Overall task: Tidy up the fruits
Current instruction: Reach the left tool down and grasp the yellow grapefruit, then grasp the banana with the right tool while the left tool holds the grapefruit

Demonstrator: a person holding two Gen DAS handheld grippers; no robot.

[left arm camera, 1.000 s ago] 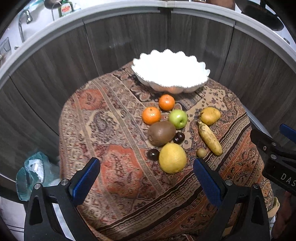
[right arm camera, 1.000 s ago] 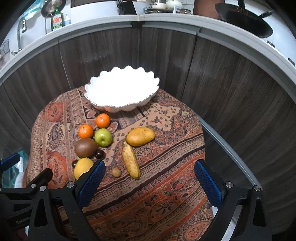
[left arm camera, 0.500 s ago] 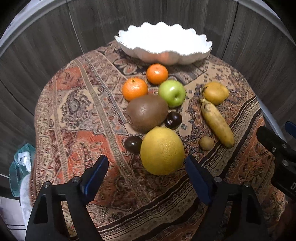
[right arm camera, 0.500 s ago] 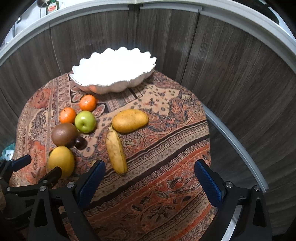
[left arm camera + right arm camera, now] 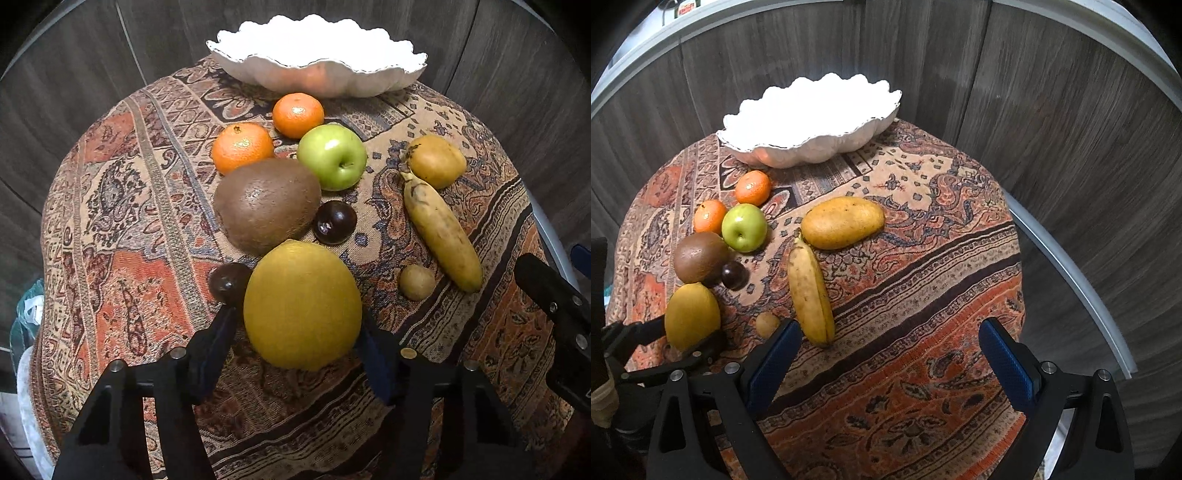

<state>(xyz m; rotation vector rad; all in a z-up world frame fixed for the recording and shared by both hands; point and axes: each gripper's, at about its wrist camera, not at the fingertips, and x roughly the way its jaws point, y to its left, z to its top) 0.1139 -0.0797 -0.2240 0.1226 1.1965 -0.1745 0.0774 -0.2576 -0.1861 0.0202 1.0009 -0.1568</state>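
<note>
So you're basically right at the start here. The white bowl is sitting at the far edge of the cloth-covered counter and I can't see anything in it, though its inside is blown out white. All the fruit is lying out on the cloth: two mandarins, the green apple, the brown kiwi-looking one, two dark plums, the banana, the mango and a little round yellowish one.

Your left gripper is angling steeply down over the big yellow citrus, jaws have just been closing in, and the fruit is sitting right between them. Looks like the pads are touching its sides or just about to, can't tell if it's a firm squeeze yet.

Your right gripper is hovering wide open over bare cloth, tilting down, with the banana's near end just beside its left finger. Nothing in it.
</note>
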